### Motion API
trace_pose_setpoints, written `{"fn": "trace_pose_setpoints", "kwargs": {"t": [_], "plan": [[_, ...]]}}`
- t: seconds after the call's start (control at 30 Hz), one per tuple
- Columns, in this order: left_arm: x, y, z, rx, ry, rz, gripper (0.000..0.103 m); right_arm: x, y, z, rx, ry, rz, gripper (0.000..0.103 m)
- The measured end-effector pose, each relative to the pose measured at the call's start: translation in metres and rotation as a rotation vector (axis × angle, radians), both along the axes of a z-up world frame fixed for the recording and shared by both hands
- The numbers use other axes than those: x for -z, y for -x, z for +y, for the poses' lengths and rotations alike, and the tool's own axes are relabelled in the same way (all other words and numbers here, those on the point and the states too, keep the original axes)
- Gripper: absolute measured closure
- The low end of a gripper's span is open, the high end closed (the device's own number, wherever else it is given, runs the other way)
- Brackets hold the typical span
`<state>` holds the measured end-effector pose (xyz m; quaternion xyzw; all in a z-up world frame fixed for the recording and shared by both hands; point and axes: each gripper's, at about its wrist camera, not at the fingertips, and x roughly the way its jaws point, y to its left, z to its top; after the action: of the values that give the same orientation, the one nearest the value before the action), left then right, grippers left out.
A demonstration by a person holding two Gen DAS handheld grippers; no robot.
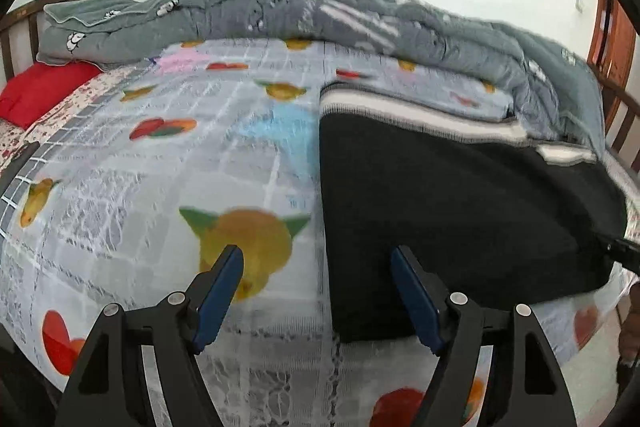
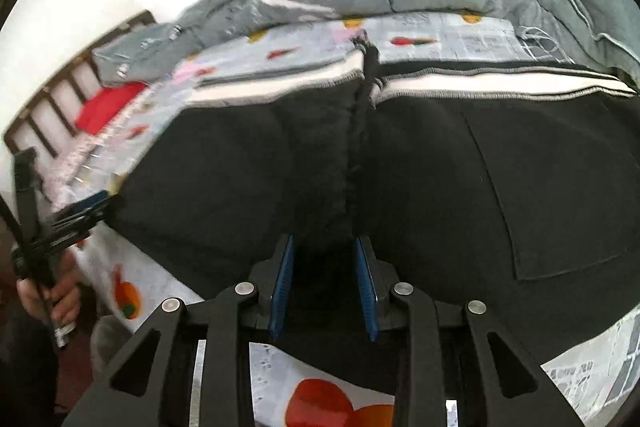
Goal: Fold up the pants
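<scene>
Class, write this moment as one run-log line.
stage: folding | left gripper: open, empty, over bedsheet | right gripper: shut on black pants fold | grey quilt behind

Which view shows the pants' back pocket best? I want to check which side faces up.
The right wrist view: the pocket lies flat on the black pants, its stitched outline showing. The left wrist view shows only plain black cloth and the striped waistband, no pocket.

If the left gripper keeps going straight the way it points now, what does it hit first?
Probably the fruit-print bedsheet: the open left gripper aims just beside the left edge of the black pants. Its right-hand finger may brush the pants; depth is unclear.
</scene>
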<state>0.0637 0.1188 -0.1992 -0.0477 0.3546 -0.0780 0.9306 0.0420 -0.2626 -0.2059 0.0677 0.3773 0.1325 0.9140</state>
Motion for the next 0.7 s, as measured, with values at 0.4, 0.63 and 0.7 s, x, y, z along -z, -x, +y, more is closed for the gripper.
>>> {"fn": "trace_pose_setpoints", "kwargs": {"t": [0.4,0.63,0.7], "plan": [[-0.017,-0.027,-0.032,-0.008,0.007,0.011,0.029,0.012,0.012,-0.010,-0.058,-0.007,-0.003,0.074],[-0.023,-0.037,-0.066,-0.049,-0.077,0.020,0.029,-0.020,0.045,-0.102,0.131,-0.018,-0.125,0.072],[-0.023,-0.042,-0.072,-0.056,-0.089,0.035,0.029,-0.028,0.055,-0.131,0.206,0.012,-0.154,0.066]]}}
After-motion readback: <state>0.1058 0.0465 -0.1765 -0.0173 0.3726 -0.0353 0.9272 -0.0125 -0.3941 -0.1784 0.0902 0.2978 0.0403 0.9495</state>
